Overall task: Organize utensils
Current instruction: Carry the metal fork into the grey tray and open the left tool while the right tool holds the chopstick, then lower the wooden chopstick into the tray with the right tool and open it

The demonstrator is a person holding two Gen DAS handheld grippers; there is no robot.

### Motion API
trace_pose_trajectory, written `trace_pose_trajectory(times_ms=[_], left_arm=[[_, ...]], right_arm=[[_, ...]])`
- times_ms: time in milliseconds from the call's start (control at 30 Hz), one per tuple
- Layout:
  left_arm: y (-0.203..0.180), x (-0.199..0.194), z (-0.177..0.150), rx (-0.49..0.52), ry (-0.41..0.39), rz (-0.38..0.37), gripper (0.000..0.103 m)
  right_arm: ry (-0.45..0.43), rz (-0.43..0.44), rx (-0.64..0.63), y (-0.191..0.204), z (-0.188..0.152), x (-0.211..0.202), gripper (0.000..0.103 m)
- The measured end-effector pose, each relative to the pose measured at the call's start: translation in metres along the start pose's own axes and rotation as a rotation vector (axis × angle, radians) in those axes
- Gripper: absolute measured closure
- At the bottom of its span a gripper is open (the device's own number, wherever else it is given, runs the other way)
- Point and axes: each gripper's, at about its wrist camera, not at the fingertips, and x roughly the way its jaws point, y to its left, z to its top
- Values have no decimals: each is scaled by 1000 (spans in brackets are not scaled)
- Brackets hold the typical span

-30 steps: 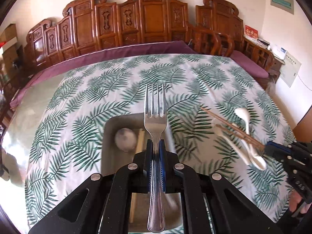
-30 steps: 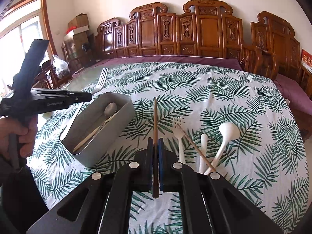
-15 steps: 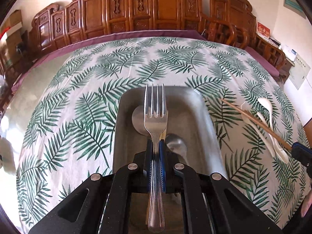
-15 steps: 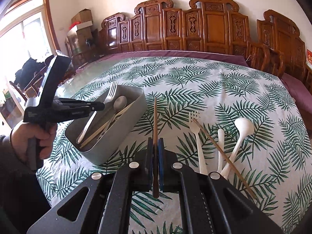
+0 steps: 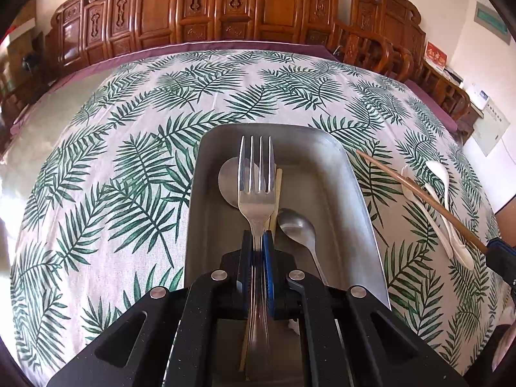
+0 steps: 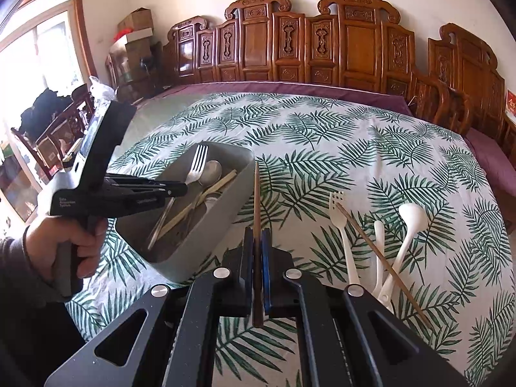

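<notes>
My left gripper (image 5: 258, 240) is shut on a metal fork (image 5: 256, 190) and holds it over the grey utensil tray (image 5: 354, 193), tines pointing away. In the tray lie two metal spoons (image 5: 295, 222) and a wooden chopstick. My right gripper (image 6: 257, 238) is shut on a brown chopstick (image 6: 256, 200), just right of the tray (image 6: 225, 219). The left gripper also shows in the right wrist view (image 6: 180, 188), over the tray with the fork (image 6: 196, 164).
On the palm-leaf tablecloth (image 6: 322, 135) to the right lie a white plastic fork (image 6: 342, 225), white spoons (image 6: 409, 222) and another chopstick (image 6: 380, 254). Carved wooden chairs (image 6: 322, 48) ring the far side of the table. The person's hand (image 6: 64, 242) holds the left gripper.
My left gripper has moved forward and down over the tray with the fork. My right gripper has shifted closer to the tray, the chopstick still in it.
</notes>
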Motion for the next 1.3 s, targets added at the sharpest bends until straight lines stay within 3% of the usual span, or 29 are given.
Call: trace_pose_trajectory(times_ms=[267,533,700,933,1167,1200,1300], left_arm=[[-1,-2,1,-2,11,-33,97],[1,-23,5,-8,-32,-73,96],[9,-39,8,-5,-77,-63,81],[24,-50,14,-19,-99,-47,78],[46,-64,22,-41,-146,-20,58],[50,-66,23,-47,-150,-13,49],[61,-69,25,-66,-163,-3,41]], right_arm=[[6,-27,-35,22,14,-6,97],[5,-57,-61,35,27,-10,97],[7,-40,-80,49,35,-5,97],[21,-13,-89,68,41,17,97],[64,8,-81,80,42,45,97],[69,8,-79,82,43,50,97],[82,-1,-67,85,42,63,97]])
